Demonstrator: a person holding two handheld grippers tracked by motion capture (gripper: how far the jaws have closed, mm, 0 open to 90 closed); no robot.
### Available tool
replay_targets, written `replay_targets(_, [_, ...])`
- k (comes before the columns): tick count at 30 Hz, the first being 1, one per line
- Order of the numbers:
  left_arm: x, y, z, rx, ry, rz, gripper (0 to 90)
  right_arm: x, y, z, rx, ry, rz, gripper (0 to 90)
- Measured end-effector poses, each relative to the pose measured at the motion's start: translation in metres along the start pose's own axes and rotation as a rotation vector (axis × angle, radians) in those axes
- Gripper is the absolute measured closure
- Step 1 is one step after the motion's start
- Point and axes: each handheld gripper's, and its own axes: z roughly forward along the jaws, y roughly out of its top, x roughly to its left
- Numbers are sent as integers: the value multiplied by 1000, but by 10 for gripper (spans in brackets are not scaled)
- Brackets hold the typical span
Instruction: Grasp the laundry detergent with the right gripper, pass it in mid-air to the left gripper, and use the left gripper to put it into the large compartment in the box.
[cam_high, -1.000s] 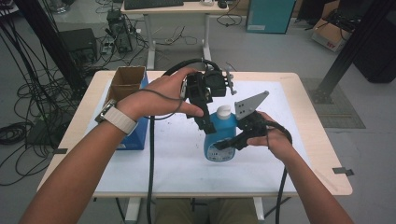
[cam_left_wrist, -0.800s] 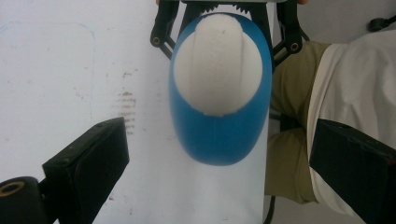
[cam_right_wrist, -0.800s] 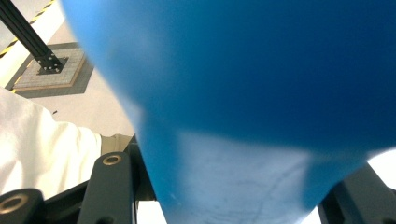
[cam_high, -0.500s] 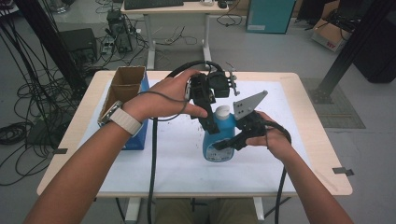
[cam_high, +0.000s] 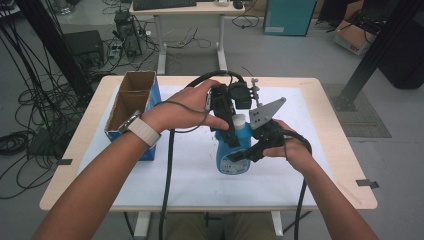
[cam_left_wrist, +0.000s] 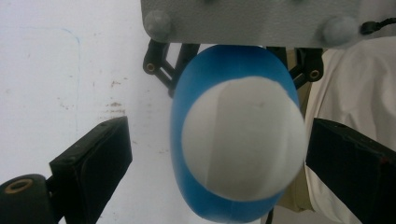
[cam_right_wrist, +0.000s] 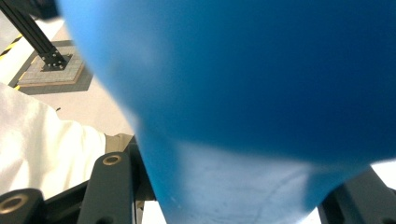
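Bottle (cam_high: 234, 152) upright mid-table, my right claw (cam_high: 246, 153) clamped round its body. Left claw (cam_high: 231, 131) hangs over the white cap (cam_left_wrist: 243, 140), jaws wide, gripping nothing. Cap's on; twisting it off remains, I reckon.

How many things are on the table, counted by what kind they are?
Blue bottles with a white cap: 1
Open cardboard boxes with blue sides: 1
Hand-held grippers: 2, the left gripper and the right gripper
Total: 4
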Motion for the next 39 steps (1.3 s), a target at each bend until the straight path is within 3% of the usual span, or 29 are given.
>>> replay_targets(5, [0, 1, 5, 8, -6, 2, 56, 1, 0, 0, 1, 7, 4, 428])
replay_targets(14, [-1, 3, 7, 11, -18, 10, 147, 1, -1, 0, 0, 5, 6, 428])
replay_targets(20, [0, 3, 9, 13, -23, 7, 153, 2, 0, 0, 3, 7, 6, 428])
replay_targets(35, [-1, 5, 12, 18, -15, 33, 236, 1, 0, -1, 18, 15, -28, 428])
replay_targets(36, [-2, 5, 13, 14, -33, 20, 246, 5, -1, 3, 6, -56, -33, 428])
replay_targets(37, [-1, 5, 12, 22, -16, 41, 246, 5, -1, 3, 6, -56, -33, 428])
replay_targets(38, [-2, 5, 13, 16, -32, 29, 261, 4, -1, 2, 2, -26, -27, 429])
replay_targets(39, [-2, 6, 13, 16, -28, 31, 270, -1, -1, -1, 10, 16, -77, 428])
